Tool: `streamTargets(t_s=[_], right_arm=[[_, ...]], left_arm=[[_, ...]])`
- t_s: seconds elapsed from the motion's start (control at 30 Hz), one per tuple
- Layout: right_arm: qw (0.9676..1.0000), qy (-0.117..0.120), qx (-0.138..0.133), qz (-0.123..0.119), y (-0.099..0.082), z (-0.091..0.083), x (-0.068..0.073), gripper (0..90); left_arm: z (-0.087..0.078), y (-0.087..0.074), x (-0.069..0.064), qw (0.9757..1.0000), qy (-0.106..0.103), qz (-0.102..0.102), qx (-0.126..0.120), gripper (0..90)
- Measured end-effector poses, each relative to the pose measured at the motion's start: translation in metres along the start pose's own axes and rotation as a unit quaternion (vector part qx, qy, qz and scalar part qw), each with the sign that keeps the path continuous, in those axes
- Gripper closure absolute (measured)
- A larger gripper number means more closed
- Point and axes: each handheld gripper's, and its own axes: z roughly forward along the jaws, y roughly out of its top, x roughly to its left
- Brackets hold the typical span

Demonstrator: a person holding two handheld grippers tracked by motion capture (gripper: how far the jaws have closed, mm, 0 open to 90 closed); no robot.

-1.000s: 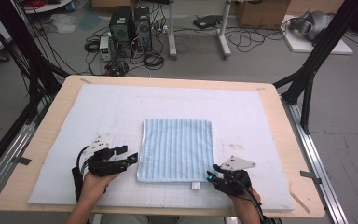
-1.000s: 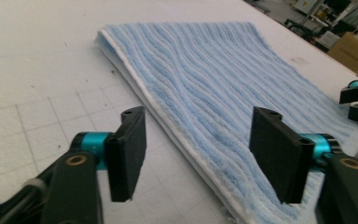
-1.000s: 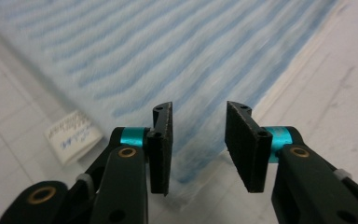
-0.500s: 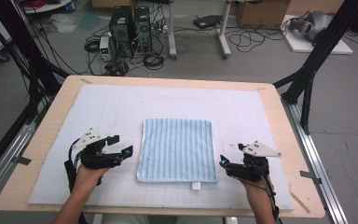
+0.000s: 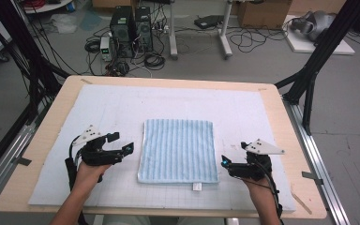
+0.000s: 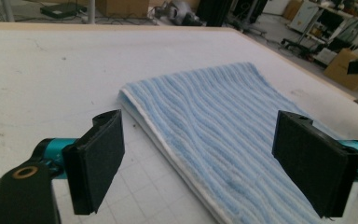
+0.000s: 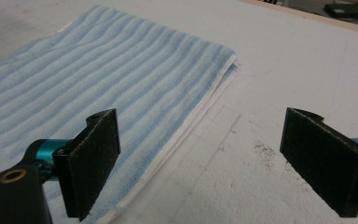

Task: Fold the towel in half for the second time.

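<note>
Both grippers [image 5: 130,149] [image 5: 225,161] backed off towel [image 5: 178,150], jaws just opened, empty.

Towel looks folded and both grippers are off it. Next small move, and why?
Probably draw both hands back toward the near edge of the table. The striped towel lies flat as a neat folded square on the white mat; the left gripper and right gripper flank it, apart from it, jaws just opened with nothing between them. Only the tag pokes out.
</note>
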Motion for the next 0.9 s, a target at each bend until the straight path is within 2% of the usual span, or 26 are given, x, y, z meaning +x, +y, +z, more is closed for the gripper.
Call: streamTargets(t_s=[0.2, 0.33, 0.57, 0.63, 0.73, 0.9], right_arm=[[1.0, 0.003, 0.0, -0.001, 0.002, 0.004, -0.003, 11.4], [1.0, 0.006, -0.003, 0.001, 0.003, 0.005, -0.005, 11.4], [0.9999, 0.015, -0.001, 0.002, 0.001, 0.004, -0.005, 11.4], [0.9998, 0.018, 0.001, 0.0, 0.001, 0.003, -0.004, 11.4], [0.9998, 0.02, 0.0, 0.002, -0.001, 0.002, -0.006, 11.4], [0.9997, 0.023, 0.003, 0.003, -0.003, 0.0, -0.004, 11.4]], left_arm=[[0.008, 0.019, 0.006, 1.0, 0.002, 0.003, -0.004, 17.2], [0.019, 0.032, 0.011, 0.9999, 0.0, 0.009, 0.01, 17.1], [0.036, 0.043, 0.021, 0.9995, 0.02, 0.02, 0.011, 20.0], [0.043, 0.045, 0.025, 0.9997, 0.02, 0.008, 0.011, 20.7], [0.054, 0.045, 0.032, 0.9993, 0.031, -0.012, 0.017, 22.4], [0.078, 0.044, 0.039, 0.9978, 0.046, -0.011, 0.047, 25.8]])
